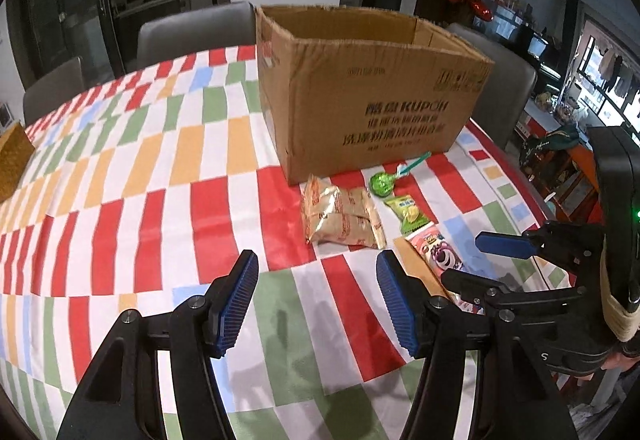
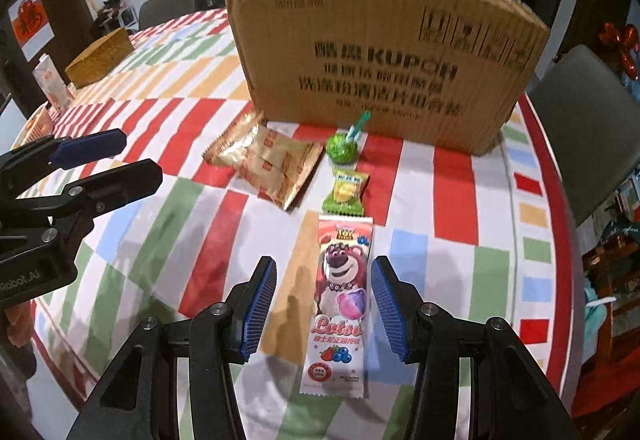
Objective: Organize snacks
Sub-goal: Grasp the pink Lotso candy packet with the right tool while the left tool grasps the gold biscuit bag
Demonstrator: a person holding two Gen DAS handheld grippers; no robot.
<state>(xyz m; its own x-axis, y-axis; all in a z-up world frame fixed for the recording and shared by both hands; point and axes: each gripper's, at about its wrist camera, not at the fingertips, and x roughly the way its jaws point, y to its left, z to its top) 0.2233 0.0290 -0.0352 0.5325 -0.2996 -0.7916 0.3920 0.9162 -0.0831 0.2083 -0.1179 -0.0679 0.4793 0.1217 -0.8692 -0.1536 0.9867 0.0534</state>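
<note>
Left wrist view: the left tongs (image 1: 316, 300) hang with blue ribbed pads standing wide apart and nothing between them, over a desk (image 1: 120, 168) covered in a cloth of red, green, orange, blue and white blocks. Ahead of them and slightly right lies a crinkled gold foil snack packet (image 1: 340, 218). Beyond that stands an open brown cardboard box with dark printed lettering (image 1: 372, 96). Right of the gold packet, a green foil-wrapped lollipop with a teal stick (image 1: 382, 183) lies close in front of the box, with a small green candy sachet (image 1: 408, 214) just nearer. The right tongs (image 1: 480, 260) reach in from the right edge.

Right wrist view: the right tongs (image 2: 324, 304) are partly open, their pads on either side of a long pink-and-white bear-print candy wrapper (image 2: 340, 304) lying flat on the desk; neither pad presses on it. Farther ahead in line sit the green sachet (image 2: 347, 190), the lollipop (image 2: 342, 148) and the box (image 2: 380, 60). The gold packet (image 2: 272, 164) lies ahead to the left. The left tongs (image 2: 116, 160) enter from the left edge.
</note>
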